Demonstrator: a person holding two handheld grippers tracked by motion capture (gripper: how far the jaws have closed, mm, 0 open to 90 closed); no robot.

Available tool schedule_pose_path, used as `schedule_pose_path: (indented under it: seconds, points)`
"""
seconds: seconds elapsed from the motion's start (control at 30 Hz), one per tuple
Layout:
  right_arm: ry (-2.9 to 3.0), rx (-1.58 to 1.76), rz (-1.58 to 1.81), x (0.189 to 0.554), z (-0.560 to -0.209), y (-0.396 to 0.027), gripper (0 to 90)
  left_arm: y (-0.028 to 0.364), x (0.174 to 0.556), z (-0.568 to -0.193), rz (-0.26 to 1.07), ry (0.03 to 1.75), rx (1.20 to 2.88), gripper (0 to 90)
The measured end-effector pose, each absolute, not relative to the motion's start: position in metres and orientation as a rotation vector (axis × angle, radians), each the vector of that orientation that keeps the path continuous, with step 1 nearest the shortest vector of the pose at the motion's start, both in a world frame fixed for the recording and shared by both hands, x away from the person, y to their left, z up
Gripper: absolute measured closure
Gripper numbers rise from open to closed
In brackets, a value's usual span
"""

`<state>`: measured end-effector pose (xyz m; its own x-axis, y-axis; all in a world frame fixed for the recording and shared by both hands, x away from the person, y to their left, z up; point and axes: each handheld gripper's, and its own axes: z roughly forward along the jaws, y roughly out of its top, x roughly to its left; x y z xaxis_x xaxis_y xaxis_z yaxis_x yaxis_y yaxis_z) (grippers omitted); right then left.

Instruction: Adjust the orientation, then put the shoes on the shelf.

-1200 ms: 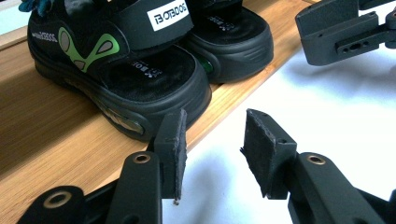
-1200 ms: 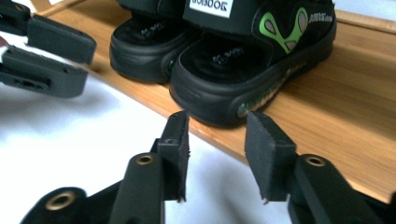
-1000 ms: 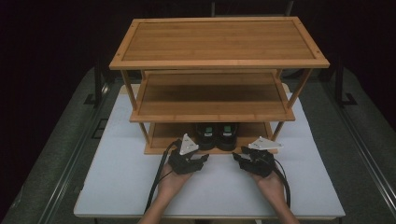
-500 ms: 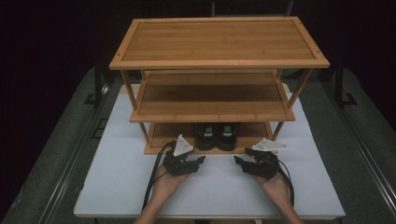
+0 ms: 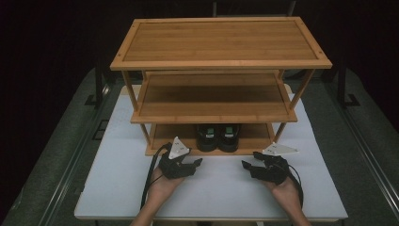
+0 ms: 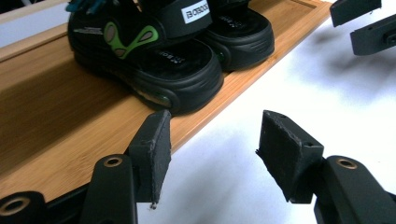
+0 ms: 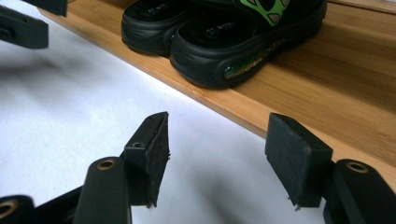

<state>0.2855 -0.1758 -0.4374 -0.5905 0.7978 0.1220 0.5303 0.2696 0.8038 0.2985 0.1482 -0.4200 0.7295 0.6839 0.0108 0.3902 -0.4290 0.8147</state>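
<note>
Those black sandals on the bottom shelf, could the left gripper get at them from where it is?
Probably yes. The left gripper has open, empty jaws, and the sandals sit at the bottom shelf's open front edge with bare table between. The shelf above limits headroom, though.

This looks like a recording studio or lab set-up rather than a home: a white surface sits lit in the middle while black darkness surrounds it. Grey padded flooring with metal rails runs along both sides, and a bare bamboo shoe rack stands alone as a prop.
</note>
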Motion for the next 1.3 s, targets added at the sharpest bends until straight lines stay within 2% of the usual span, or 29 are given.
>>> schedule_pose_path:
  seconds: [0.67, 1.3]
  points:
    - [2.230, 1.228, 1.266, 0.267, -0.436, -0.202, 37.5, 0.192, 0.282, -0.417, 0.443, 0.862, 2.058, 37.7]
    - [2.204, 1.275, 1.277, 0.252, -0.439, -0.226, 34.9, 0.211, 0.274, -0.415, 0.449, 0.880, 2.054, 35.7]
